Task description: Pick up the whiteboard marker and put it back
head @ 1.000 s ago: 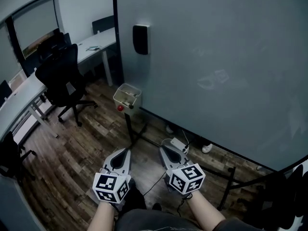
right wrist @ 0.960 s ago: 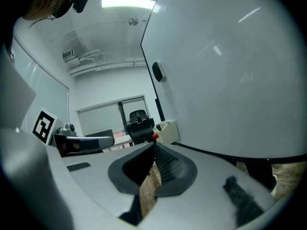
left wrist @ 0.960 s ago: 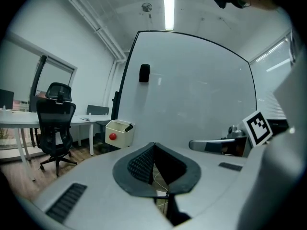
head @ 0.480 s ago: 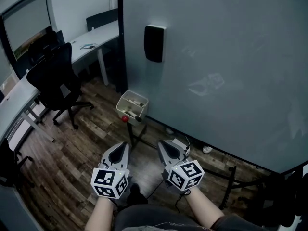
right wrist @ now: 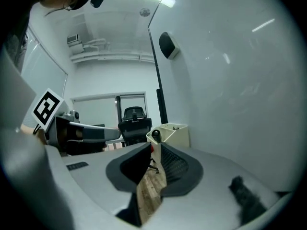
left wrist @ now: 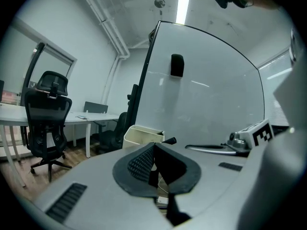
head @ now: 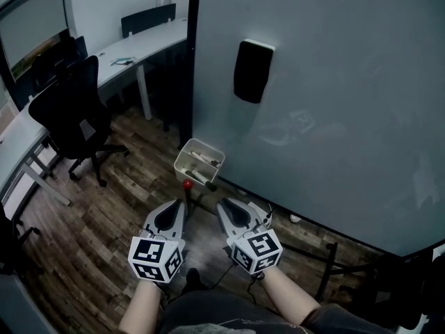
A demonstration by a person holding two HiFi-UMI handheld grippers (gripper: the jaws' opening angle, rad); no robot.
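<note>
My left gripper (left wrist: 154, 150) is holding its jaws pressed together, with nothing between the pads. My right gripper (right wrist: 154, 151) is opening its jaws. A narrow gap is showing between the pads, and through it I am seeing only the brown wood-plank floor (head: 104, 207), so it is carrying nothing.

I am holding both grippers side by side, low and just short of the small cream plastic tray (head: 186, 152), both pointing toward it. The tray is hanging at the bottom edge of the large grey-blue whiteboard (head: 334, 117), and a black rectangular eraser (head: 252, 70) is sitting on the board well above the tray.

A pale slim stick (head: 201, 158) is lying inside the tray. A red round-ended piece (head: 187, 184) and a black round-ended piece (head: 209, 185) are showing at the tray's near lower edge. I am judging these to be whiteboard markers or their caps, but the views are too small to tell which one the task means.

Finding: the task is at its opening stage. Neither gripper is touching anything at the tray. The approach is looking nearly complete. The pick-up and the put-back are both remaining.
</note>
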